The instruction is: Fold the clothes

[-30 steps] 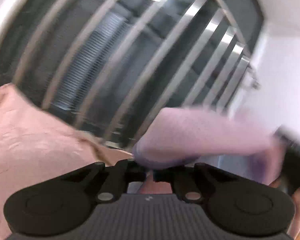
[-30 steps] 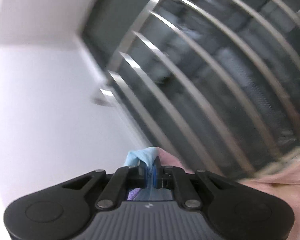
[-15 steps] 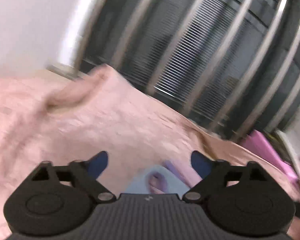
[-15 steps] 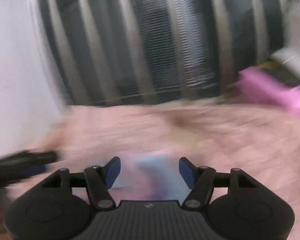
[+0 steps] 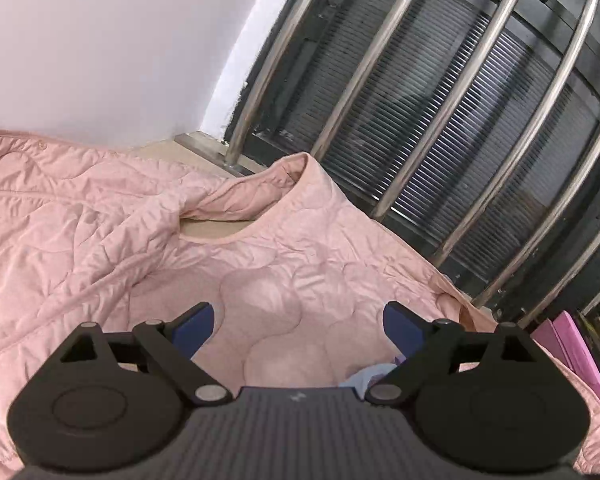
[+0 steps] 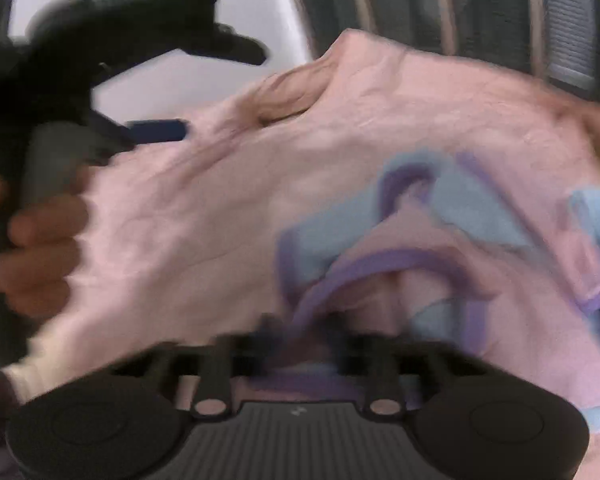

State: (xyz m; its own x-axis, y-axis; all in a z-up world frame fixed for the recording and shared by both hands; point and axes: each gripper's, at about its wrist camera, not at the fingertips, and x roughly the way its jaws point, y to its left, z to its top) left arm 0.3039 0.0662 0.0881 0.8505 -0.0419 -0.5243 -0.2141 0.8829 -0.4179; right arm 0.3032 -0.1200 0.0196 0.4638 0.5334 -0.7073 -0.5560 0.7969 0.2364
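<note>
A small pink garment with light-blue panels and purple trim lies spread on a pink quilt. In the blurred right wrist view my right gripper is shut, with the garment's purple-trimmed near edge running in between its fingers. My left gripper hangs open over the bare quilt with nothing between its blue pads. Only a blue corner of the garment shows beside its right finger. The left gripper and the hand holding it appear at the left of the right wrist view.
Steel window bars over a dark louvred pane stand right behind the bed. A white wall is at the left. Pink flat items lean at the quilt's right edge. The quilt's far corner is folded up.
Both grippers have swung down from the window bars toward the quilt. The left one let go of the garment and opened wide. The right one opened, dropped lower and shut at the garment's edge.
</note>
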